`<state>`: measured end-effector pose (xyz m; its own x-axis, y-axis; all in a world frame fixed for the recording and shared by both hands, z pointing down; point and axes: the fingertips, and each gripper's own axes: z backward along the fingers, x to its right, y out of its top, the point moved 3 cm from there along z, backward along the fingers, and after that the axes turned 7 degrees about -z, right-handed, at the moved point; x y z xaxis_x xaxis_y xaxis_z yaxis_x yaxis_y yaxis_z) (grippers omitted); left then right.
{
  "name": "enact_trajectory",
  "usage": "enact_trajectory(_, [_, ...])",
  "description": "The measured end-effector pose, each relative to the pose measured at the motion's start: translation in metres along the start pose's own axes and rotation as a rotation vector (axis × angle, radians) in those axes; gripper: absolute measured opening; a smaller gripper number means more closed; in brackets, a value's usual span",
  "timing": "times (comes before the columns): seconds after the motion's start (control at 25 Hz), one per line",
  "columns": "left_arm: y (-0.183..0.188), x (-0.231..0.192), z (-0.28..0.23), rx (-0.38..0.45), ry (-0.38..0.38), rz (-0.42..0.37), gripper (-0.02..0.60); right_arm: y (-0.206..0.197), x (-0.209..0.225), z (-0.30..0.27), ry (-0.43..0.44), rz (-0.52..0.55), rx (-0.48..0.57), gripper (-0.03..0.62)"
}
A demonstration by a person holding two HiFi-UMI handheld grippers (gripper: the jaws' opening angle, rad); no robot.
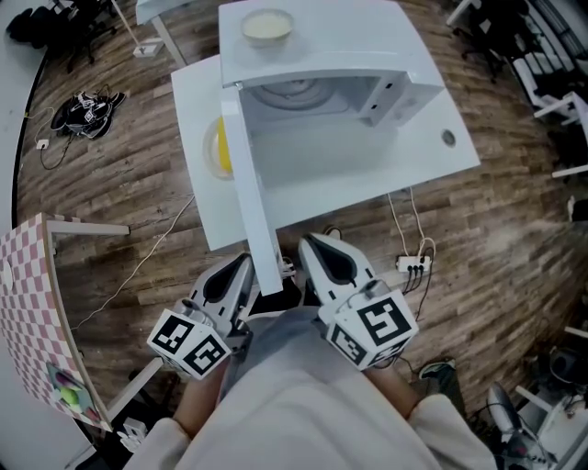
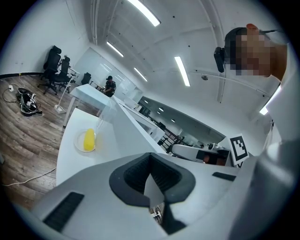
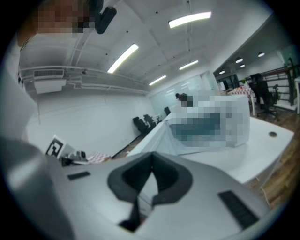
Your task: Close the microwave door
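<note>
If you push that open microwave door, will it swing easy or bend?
The microwave door looks flat and rigid, so it probably won't bend. It stands wide open on its hinged edge, so a gentle push should swing it shut. A hard shove might jiggle the bowl on top.

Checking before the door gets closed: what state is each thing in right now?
microwave door: open wide
microwave: nothing seen inside
left gripper: jaws shut, empty
right gripper: jaws shut, empty
bowl: upright on the microwave
</note>
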<state>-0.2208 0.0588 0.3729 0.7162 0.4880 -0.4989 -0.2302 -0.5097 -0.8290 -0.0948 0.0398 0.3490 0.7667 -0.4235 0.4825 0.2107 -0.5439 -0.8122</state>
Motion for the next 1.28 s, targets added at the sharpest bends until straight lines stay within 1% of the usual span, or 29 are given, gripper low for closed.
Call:
enact_trajectory(0.52, [-0.004, 0.005, -0.022, -0.019, 0.01, 0.024, 0.018, 0.007, 0.022, 0.006, -0.011, -0.019, 0.0, 0.021])
enact_trajectory(1.04, [-0.002, 0.014, -0.041, -0.023, 0.02, 0.021, 0.018, 0.015, 0.04, 0.012, -0.01, -0.026, -0.006, 0.021])
enact_trajectory(1.28, [-0.003, 0.019, -0.053, -0.032, 0.009, 0.017, 0.018, 0.019, 0.052, 0.014, -0.012, -0.034, -0.006, 0.021])
